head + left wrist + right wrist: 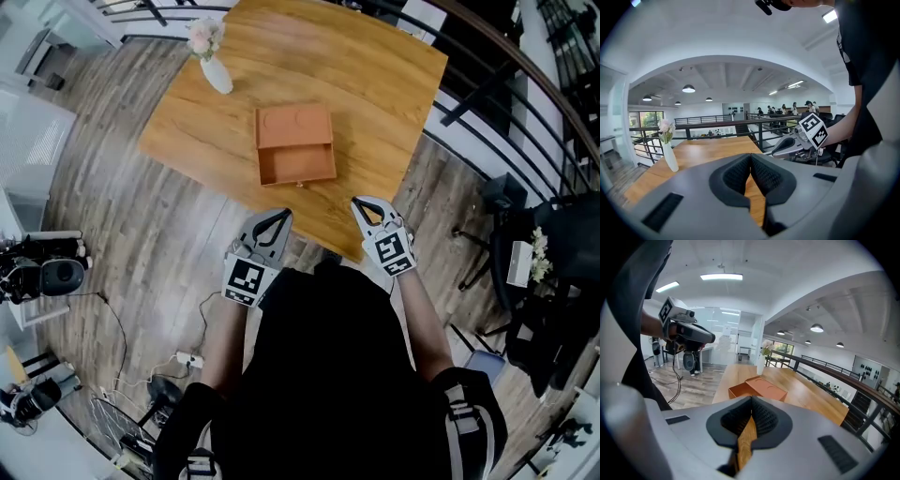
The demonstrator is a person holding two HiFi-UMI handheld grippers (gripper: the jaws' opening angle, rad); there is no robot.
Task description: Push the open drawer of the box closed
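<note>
An orange box sits in the middle of the wooden table, its drawer pulled out toward me. In the right gripper view the box lies ahead, with the open drawer at its left. My left gripper hovers over the table's near edge, jaws shut and empty. My right gripper is beside it to the right, also shut and empty. Both are short of the drawer front and apart from it. In the left gripper view the gripper's own body hides the box.
A white vase with pink flowers stands at the table's far left corner, also seen as the vase. A black railing runs along the right. Cables and camera gear lie on the wooden floor to the left.
</note>
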